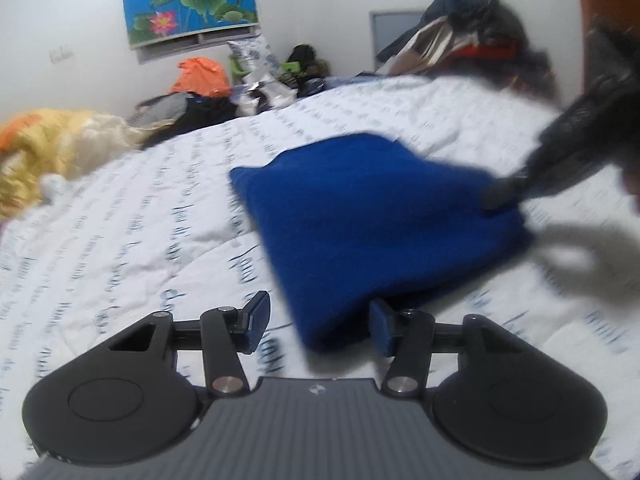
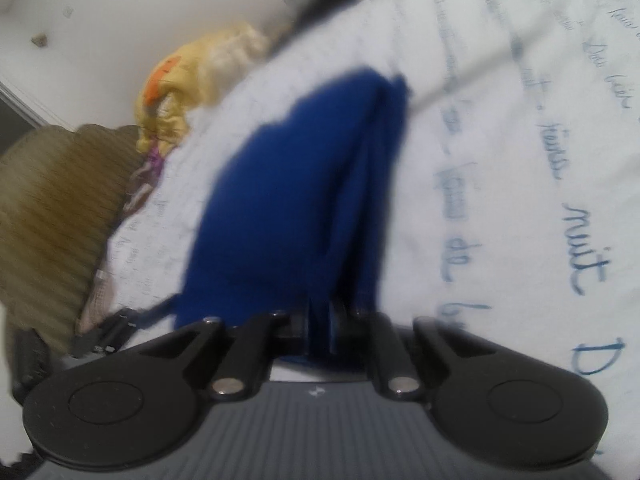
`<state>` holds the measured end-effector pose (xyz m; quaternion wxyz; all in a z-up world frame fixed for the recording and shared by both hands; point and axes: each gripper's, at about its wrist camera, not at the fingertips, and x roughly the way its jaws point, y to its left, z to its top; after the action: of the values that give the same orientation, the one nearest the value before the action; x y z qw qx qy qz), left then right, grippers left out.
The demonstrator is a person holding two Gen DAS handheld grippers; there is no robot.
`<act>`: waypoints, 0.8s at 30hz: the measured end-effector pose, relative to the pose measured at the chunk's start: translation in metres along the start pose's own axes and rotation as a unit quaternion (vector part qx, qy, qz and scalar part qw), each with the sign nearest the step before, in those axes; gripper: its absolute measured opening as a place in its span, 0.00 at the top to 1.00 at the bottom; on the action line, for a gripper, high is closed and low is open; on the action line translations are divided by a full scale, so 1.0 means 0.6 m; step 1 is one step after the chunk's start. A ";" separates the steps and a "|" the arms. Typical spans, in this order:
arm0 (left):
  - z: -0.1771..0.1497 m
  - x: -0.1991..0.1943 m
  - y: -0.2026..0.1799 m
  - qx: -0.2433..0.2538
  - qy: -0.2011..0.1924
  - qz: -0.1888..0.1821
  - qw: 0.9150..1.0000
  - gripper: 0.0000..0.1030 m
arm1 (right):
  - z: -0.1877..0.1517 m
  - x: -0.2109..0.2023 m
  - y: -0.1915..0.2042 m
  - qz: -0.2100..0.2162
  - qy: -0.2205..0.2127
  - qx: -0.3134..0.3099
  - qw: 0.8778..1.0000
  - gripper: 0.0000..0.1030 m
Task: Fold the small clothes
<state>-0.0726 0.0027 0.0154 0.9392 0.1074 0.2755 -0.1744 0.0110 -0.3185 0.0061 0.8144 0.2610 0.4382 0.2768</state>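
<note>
Your right gripper (image 2: 320, 322) pinches the blue cloth (image 1: 372, 216) (on the bed (image 1: 140, 220)); your left gripper (image 1: 318, 326) gapes beside its corner.

**Right pinched, left part-open**

Your right gripper (image 2: 320, 328) has its jaws drawn nearly together, pinching the blue cloth (image 2: 288, 200) at its near edge; from the left wrist view it reaches in from the right, blurred. Your left gripper (image 1: 318, 326) sits jaws apart, the right-hand fingertip touching the cloth's near corner, the left one clear. Both tilt downward.
</note>
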 end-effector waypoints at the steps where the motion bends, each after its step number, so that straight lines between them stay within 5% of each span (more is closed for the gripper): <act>1: 0.006 -0.003 0.005 -0.017 0.001 -0.019 1.000 0.39 | 0.012 -0.007 0.002 0.005 -0.014 -0.001 1.000 0.88; 4: 0.020 0.009 0.034 -0.100 0.008 -0.072 0.992 0.21 | 0.068 -0.001 0.002 0.008 -0.052 0.003 0.999 0.81; 8: 0.022 0.058 0.078 -0.220 0.055 -0.098 0.969 0.21 | 0.156 0.070 -0.011 -0.019 -0.042 0.024 0.999 0.56; 12: 0.018 0.068 0.102 -0.284 0.061 -0.117 0.950 0.19 | 0.199 0.126 -0.031 -0.055 -0.038 0.034 0.997 0.56; 13: 0.020 0.070 0.102 -0.285 0.061 -0.117 0.949 0.19 | 0.202 0.131 -0.037 -0.044 -0.047 0.040 0.997 0.56; 14: 0.022 0.071 0.101 -0.280 0.061 -0.115 0.951 0.19 | 0.206 0.134 -0.040 -0.045 -0.049 0.038 0.997 0.83; 15: 0.025 0.072 0.099 -0.275 0.062 -0.112 0.953 0.19 | 0.208 0.137 -0.038 -0.056 -0.041 0.029 0.997 1.00; 21: 0.019 0.070 0.091 -0.244 0.049 -0.115 0.962 0.14 | 0.185 0.099 -0.082 -0.096 -0.069 0.025 0.993 1.00; 24: 0.018 0.078 0.090 -0.242 0.046 -0.122 0.961 0.08 | 0.177 0.074 -0.089 -0.025 -0.090 0.075 0.993 0.82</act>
<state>-0.0098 0.0361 0.0043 0.8950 -0.1498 0.3634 -0.2110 0.1344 -0.3458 -0.0040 0.8352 0.3347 0.3889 0.1982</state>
